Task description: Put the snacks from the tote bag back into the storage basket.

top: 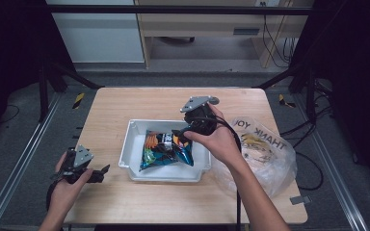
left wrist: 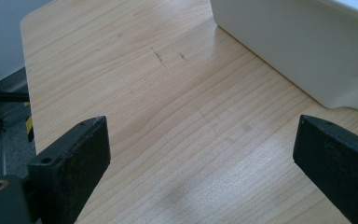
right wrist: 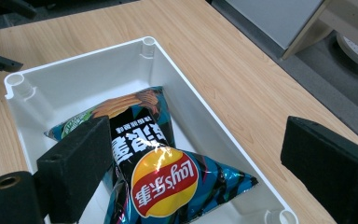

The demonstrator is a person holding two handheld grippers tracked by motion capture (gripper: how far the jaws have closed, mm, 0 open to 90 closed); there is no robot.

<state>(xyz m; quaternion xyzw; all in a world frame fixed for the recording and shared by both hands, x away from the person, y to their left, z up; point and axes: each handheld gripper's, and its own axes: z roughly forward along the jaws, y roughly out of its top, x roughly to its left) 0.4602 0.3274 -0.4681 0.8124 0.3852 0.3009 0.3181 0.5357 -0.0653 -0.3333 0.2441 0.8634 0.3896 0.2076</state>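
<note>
Lay's crisp bag [right wrist: 161, 182] lies inside the white plastic bin [top: 134, 129], slanted across its floor with a second, orange-and-green snack packet [right wrist: 121, 105] tucked partly under its far end. The right gripper [top: 185, 134] hangs just above the bag at the bin's right side, its jaws spread wide with nothing pinched between them; in the right gripper view the bag sits below and between the pads, untouched.

The step in hand looks like a release and withdrawal after setting the bag down. To do it well, keep the jaws fully apart and lift straight up from the bin, so neither pad snags the crinkled foil and drags the bag over the rim. Only once clear of the bin's wall should the hand swing towards the clear "THANK YOU" plastic bag [top: 265, 149], which lies just right of the bin, should more be fetched from it.

The left gripper [top: 99, 173] rests low on the bench [top: 125, 103], left of the bin and apart from it, jaws likewise wide open and empty, the bin's outer wall showing ahead of them. It could steady that wall if the bin slides, though I judge the bag too light to call for it.
</note>
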